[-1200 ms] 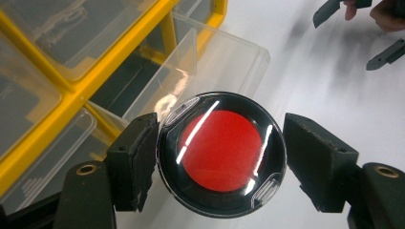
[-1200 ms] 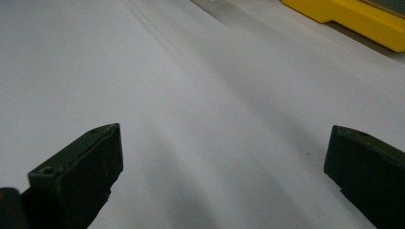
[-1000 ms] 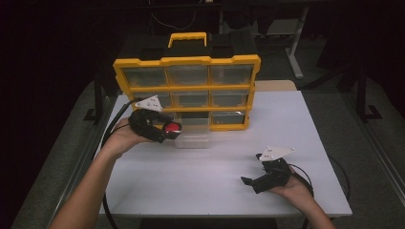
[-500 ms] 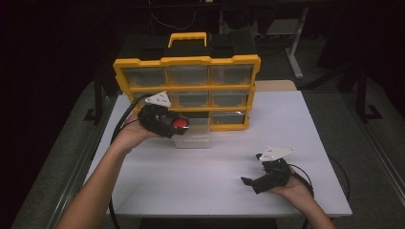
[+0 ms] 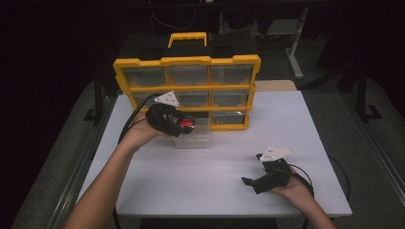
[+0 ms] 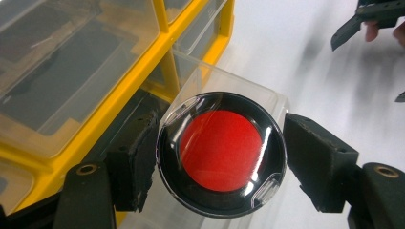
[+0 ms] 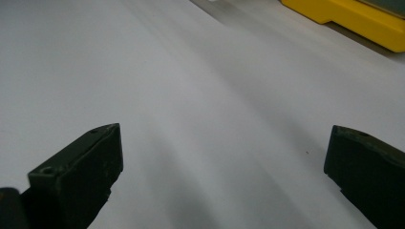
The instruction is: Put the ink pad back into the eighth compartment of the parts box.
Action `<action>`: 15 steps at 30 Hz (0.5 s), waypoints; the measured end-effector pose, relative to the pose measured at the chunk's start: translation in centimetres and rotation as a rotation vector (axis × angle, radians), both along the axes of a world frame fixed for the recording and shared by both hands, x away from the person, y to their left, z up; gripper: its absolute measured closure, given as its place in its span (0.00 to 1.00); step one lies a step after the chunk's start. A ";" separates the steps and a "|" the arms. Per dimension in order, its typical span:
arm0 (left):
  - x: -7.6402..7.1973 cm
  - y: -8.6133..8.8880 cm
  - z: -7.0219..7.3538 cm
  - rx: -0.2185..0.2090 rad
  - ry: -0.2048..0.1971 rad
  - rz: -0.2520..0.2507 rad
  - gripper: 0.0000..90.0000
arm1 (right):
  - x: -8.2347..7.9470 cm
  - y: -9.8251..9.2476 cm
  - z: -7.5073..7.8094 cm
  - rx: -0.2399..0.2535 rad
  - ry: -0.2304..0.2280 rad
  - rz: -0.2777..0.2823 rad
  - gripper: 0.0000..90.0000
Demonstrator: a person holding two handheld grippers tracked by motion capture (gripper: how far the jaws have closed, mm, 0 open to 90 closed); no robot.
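Change since earlier: the left gripper [image 5: 184, 125] with the red-lidded round container [image 5: 186, 124] is being found shifted toward 3 o'clock and slightly forward across the table, closer to the pulled-out clear drawer [image 5: 196, 136]; the right gripper [image 5: 255, 177] is being found unmoved.

Left gripper: its two black jaws are being pressed against opposite sides of the round container [image 6: 222, 153], at 9 and 3 o'clock of the lid in the left gripper view; the jaws are being kept closed on it, as wide apart as the container itself.

Round container: a black rim, a red centre and a clear cover with two small tabs are being shown; it is being held above the clear drawer [image 6: 239, 90], just in front of the organizer's bottom row.

Clear drawer: it is being seen pulled out onto the white table [image 5: 210, 181], at 6 o'clock of the organizer's lower middle compartment.

Right gripper: its jaws [image 7: 224, 176] are being held wide apart with nothing between them, just over bare table, at 4 o'clock of the organizer in the high view; it is being cradled in the person's right hand [image 5: 293, 188].

Yellow organizer [image 5: 187, 61]: it is being stood upright at 12 o'clock of the table, with a yellow handle on top and clear-fronted compartments in three rows.

Left hand [image 5: 138, 133]: the gripper body is being grasped from 7 o'clock, with a cable trailing off toward the table's left edge.
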State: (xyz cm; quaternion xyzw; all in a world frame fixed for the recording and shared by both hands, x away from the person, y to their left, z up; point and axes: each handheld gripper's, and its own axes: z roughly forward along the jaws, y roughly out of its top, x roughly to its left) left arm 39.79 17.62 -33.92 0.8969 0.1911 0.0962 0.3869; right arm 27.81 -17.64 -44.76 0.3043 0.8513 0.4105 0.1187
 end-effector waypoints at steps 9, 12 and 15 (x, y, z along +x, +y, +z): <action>0.7 -0.9 -1.2 0.025 0.018 0.011 0.33 | 0.0 -0.1 0.0 0.002 0.001 -0.001 0.00; 0.8 -1.1 -1.4 0.024 0.023 0.012 0.33 | 0.0 0.0 0.0 0.002 0.001 -0.001 0.00; 1.1 -1.2 -1.7 0.029 0.028 0.019 0.33 | 0.0 -0.1 0.0 0.003 0.001 -0.001 0.00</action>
